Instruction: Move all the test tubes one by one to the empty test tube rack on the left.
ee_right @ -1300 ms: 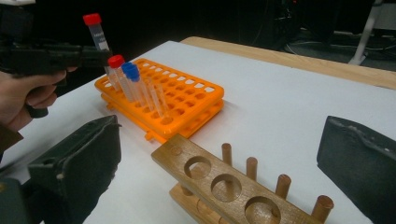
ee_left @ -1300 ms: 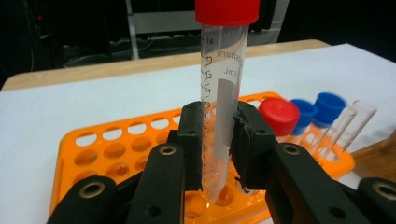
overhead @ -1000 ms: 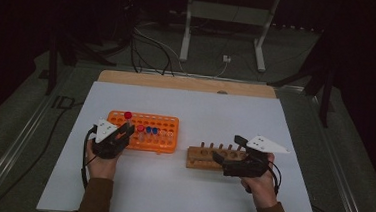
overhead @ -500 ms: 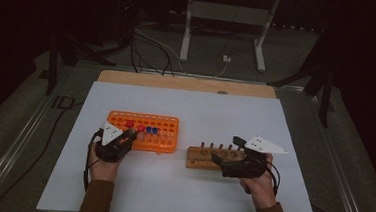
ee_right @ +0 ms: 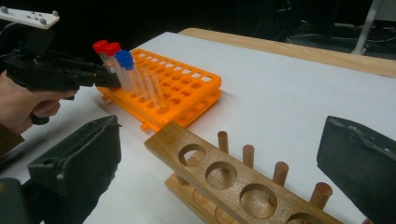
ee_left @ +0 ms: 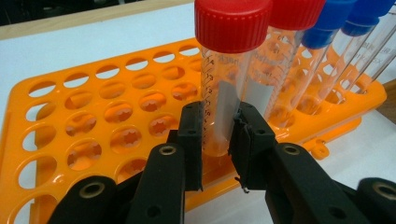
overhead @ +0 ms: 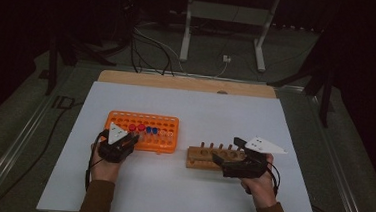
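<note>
An orange tube rack lies left of centre on the white table, and a wooden rack with round holes and pegs lies to its right. My left gripper is shut on a clear red-capped tube that stands upright at the orange rack's near edge. My jaws hide the tube's lower end. A second red-capped tube and blue-capped tubes stand right beside it. My right gripper is open, its jaws wide apart on either side of the wooden rack's near end.
The white board has bare room behind both racks and along the near edge. A wooden strip borders its far side. Beyond that are cables and a metal stand on a dark floor.
The red cap in my left gripper has come down and a little nearer, from above the rack's far part to beside the other red cap. The right hand has stayed put.
</note>
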Demonstrator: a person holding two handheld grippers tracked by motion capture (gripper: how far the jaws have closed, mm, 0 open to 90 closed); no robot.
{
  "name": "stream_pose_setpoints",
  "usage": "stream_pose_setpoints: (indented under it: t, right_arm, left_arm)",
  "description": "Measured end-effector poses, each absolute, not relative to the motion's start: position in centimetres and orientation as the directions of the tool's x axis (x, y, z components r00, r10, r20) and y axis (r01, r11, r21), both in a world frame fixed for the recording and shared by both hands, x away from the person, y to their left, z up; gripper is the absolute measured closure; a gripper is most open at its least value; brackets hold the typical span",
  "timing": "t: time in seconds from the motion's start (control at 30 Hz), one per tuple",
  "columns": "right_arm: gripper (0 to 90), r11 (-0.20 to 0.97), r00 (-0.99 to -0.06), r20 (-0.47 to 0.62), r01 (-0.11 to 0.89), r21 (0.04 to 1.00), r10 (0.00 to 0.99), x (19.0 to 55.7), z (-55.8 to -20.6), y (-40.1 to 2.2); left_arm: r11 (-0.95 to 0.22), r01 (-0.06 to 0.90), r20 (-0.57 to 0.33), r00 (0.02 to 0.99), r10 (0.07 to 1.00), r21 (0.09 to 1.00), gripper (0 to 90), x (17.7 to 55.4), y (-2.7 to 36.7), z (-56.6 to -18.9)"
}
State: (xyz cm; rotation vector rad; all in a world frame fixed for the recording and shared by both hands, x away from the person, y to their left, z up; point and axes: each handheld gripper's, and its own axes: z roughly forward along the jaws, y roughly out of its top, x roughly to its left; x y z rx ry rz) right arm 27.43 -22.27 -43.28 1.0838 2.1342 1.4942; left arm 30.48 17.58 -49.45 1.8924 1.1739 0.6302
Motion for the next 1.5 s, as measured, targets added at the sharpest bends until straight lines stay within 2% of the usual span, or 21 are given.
stream_pose_setpoints:
  t: [0.23,0.33,0.5,0.63,0.83,1.0,1.27,1.5]
  right_arm:
    - [0.0,0.162,-0.66,0.153,0.392,0.906,0.736,27.5,-43.5,-22.4]
    - [0.0,0.157,-0.655,0.148,0.384,0.91,0.741,27.4,-43.6,-22.6]
    - [0.0,0.148,-0.65,0.146,0.376,0.915,0.746,27.4,-43.6,-23.0]
    - [0.0,0.161,-0.644,0.11,0.348,0.924,0.757,27.2,-43.7,-23.4]
    - [0.0,0.133,-0.634,0.085,0.289,0.948,0.769,26.7,-43.3,-24.5]
    - [0.0,0.135,-0.621,0.062,0.266,0.955,0.782,26.2,-43.4,-25.5]
    - [0.0,0.122,-0.598,0.062,0.262,0.957,0.799,25.9,-43.9,-26.9]
    - [0.0,0.116,-0.577,0.06,0.264,0.958,0.814,25.5,-44.8,-28.0]
  left_arm:
    - [-0.243,0.502,-0.006,0.443,0.896,0.83,75.7,30.5,17.6,-49.4]
    - [-0.209,0.516,-0.04,0.429,0.902,0.831,73.3,30.5,17.7,-49.3]
    - [-0.137,0.521,-0.111,0.417,0.902,0.843,55.9,30.0,18.8,-48.6]
    - [-0.075,0.483,-0.155,0.42,0.894,0.872,43.0,29.0,19.6,-47.5]
    - [-0.061,0.388,-0.136,0.46,0.877,0.92,30.6,27.0,20.2,-45.7]
    - [-0.057,0.346,-0.115,0.458,0.882,0.936,17.3,25.7,20.7,-44.9]
    - [-0.048,0.326,-0.102,0.426,0.899,0.944,2.1,24.7,21.8,-44.7]
    - [-0.038,0.307,-0.095,0.409,0.908,0.951,0.5,24.0,22.5,-44.7]
